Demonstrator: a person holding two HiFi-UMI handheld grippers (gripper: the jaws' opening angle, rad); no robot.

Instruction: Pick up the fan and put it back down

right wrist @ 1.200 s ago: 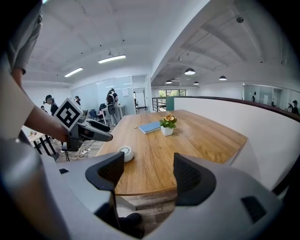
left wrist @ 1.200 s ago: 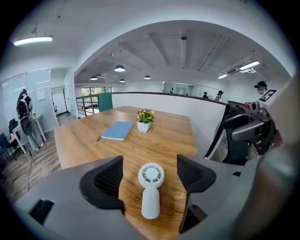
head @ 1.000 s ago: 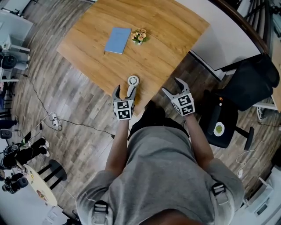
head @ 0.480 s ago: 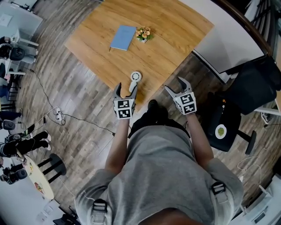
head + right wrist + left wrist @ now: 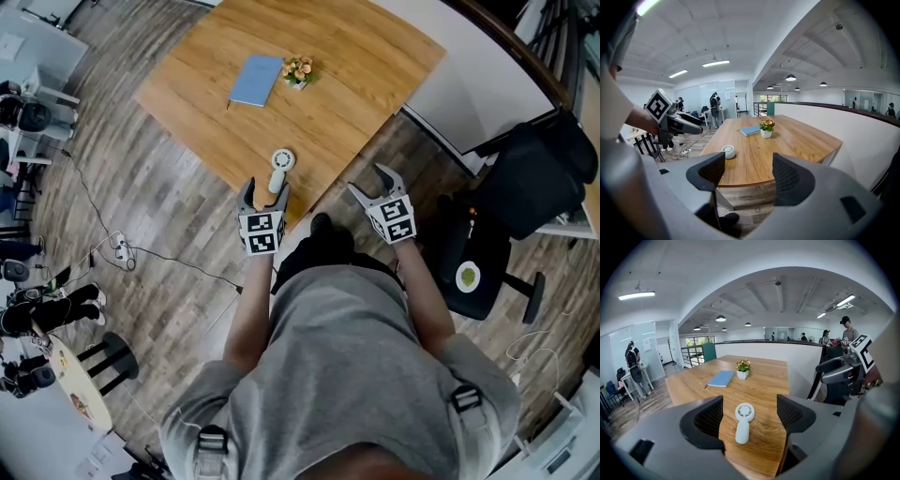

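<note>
Left gripper [image 5: 264, 190], jaws parted, frames the fan [image 5: 743, 421] in its own view; right gripper [image 5: 368, 182] gapes empty.

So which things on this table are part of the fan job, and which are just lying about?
In the job: fan, flat on the table; left gripper, open, pointed at it; right gripper, open, empty.
Just lying about: blue notebook; small pot of flowers.
</note>
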